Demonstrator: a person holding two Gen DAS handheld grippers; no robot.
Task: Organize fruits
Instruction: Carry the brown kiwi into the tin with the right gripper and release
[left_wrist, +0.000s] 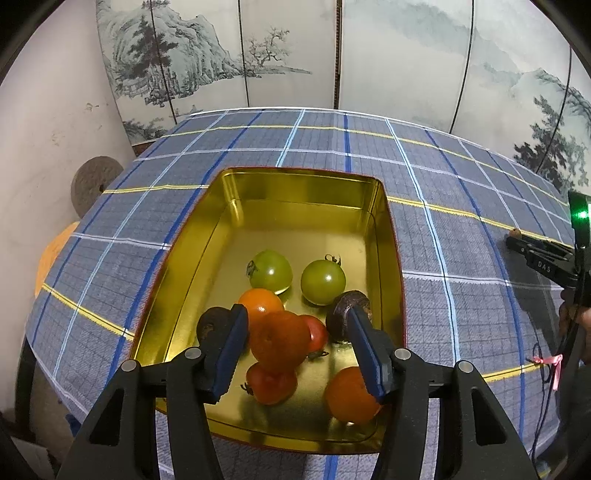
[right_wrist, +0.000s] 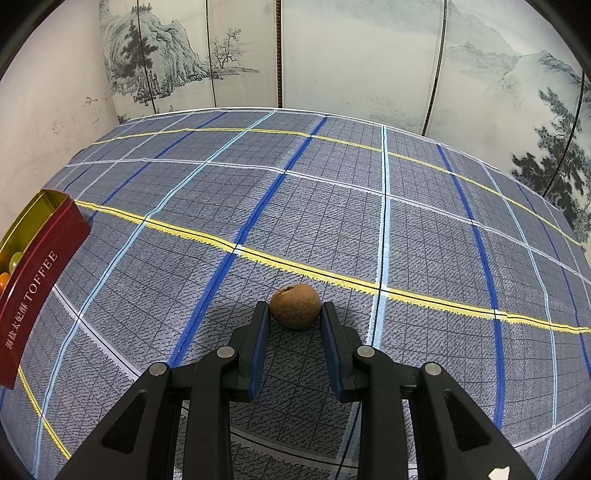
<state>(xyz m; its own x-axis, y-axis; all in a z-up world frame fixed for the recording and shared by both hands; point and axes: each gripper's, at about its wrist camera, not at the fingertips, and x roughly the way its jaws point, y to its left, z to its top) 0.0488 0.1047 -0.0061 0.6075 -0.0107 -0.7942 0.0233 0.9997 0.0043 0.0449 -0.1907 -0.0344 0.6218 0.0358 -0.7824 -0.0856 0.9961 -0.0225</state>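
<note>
A gold-lined red tin (left_wrist: 373, 206) sits on the checked cloth and holds two green tomatoes (left_wrist: 270, 269), several orange and red tomatoes (left_wrist: 280, 341) and two dark purple fruits (left_wrist: 347, 308). My left gripper (left_wrist: 295, 319) hangs open above the tin, empty, its fingers over the fruit pile. In the right wrist view a small brown round fruit (right_wrist: 294, 305) lies on the cloth between the tips of my right gripper (right_wrist: 294, 308), whose jaws stand open on either side of it, close to its sides. The tin also shows at the far left of the right wrist view (right_wrist: 40, 258).
The blue checked tablecloth (right_wrist: 332, 206) covers the table, with painted folding screens (right_wrist: 332, 55) behind. The right gripper and the brown fruit show at the right edge of the left wrist view (left_wrist: 539, 254). A grey round disc (left_wrist: 94, 184) leans by the left wall.
</note>
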